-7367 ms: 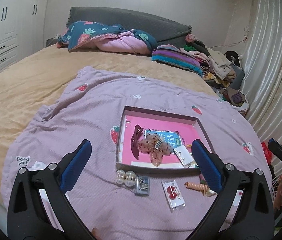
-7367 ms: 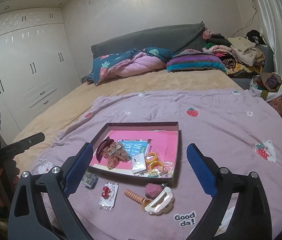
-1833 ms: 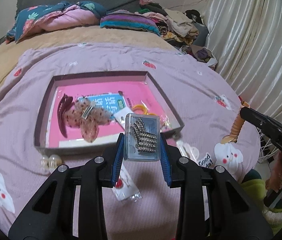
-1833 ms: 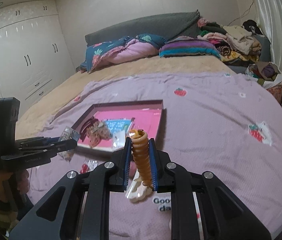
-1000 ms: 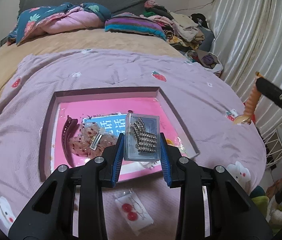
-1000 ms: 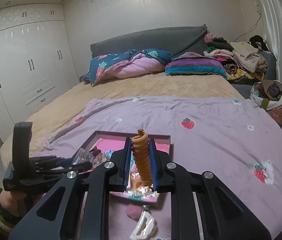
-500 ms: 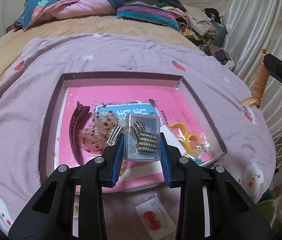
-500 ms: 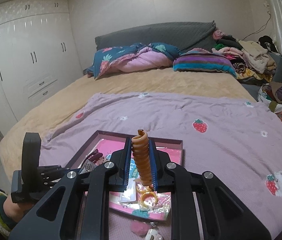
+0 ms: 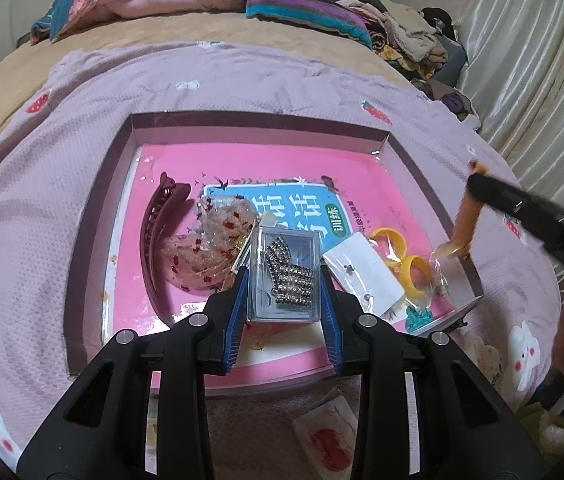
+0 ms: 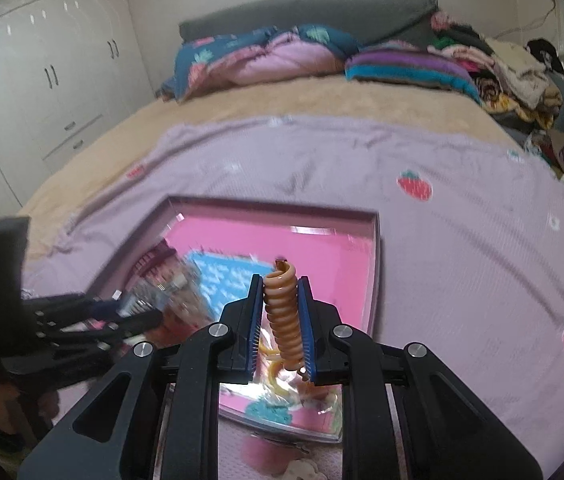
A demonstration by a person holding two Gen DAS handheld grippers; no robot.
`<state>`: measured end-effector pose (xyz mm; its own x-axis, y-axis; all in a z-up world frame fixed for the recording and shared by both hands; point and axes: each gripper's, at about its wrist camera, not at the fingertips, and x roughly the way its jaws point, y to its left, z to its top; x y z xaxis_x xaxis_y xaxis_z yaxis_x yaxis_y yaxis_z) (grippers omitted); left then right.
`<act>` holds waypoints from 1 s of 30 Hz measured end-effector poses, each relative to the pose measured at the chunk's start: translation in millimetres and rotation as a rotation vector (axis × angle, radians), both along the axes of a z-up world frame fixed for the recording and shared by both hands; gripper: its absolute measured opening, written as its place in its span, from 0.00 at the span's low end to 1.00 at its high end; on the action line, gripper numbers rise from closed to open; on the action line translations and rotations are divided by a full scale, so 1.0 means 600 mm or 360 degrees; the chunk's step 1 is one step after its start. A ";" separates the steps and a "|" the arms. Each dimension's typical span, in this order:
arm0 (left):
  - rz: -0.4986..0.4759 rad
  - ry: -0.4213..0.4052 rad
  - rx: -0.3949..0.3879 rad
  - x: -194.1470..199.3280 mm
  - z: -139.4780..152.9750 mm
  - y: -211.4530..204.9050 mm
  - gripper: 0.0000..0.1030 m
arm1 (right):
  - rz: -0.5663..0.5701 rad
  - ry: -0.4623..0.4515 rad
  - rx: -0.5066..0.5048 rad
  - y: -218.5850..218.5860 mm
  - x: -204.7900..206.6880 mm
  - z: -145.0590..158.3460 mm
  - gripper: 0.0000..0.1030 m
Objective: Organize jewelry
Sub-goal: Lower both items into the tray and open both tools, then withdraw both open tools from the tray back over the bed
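The left gripper (image 9: 284, 284) is clamping a clear case (image 9: 285, 276) over the tray (image 9: 93, 208); the right gripper (image 10: 279, 322) is pinching a spiral tie (image 10: 282, 320) there. Both are best lowered before letting go.

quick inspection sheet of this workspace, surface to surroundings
surface: purple strawberry blanket spread over a bed
job's things: shallow box holds maroon claw clip, yellow rings, earring card; clear case of rhinestone clips and orange spiral hair tie are held above it
clutter: red earring packet on the blanket outside the box
grippers: left gripper shut on the clear case; right gripper shut on the spiral tie
cables: thin wire on the wall
surroundings: pillows, clothes pile, wardrobe, curtain
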<state>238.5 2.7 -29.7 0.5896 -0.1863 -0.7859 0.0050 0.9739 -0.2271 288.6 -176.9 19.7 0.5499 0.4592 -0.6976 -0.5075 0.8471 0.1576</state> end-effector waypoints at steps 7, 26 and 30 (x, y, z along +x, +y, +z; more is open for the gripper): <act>-0.0004 0.0022 0.0001 0.001 -0.012 -0.002 0.24 | -0.0064 0.0082 -0.0060 -0.006 0.015 -0.053 0.16; 0.0018 -0.0030 -0.0003 -0.022 0.022 -0.007 0.45 | -0.0236 0.0013 0.0093 -0.097 -0.046 0.001 0.59; 0.0038 -0.0101 -0.0021 -0.040 0.057 -0.004 0.57 | -0.0253 -0.0060 0.0151 -0.117 -0.074 0.035 0.67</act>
<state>214.7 0.2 4.3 0.6428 -0.1817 -0.7442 -0.0035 0.9708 -0.2400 244.0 -247.3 41.0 0.6459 0.4272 -0.6327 -0.3756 0.8994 0.2238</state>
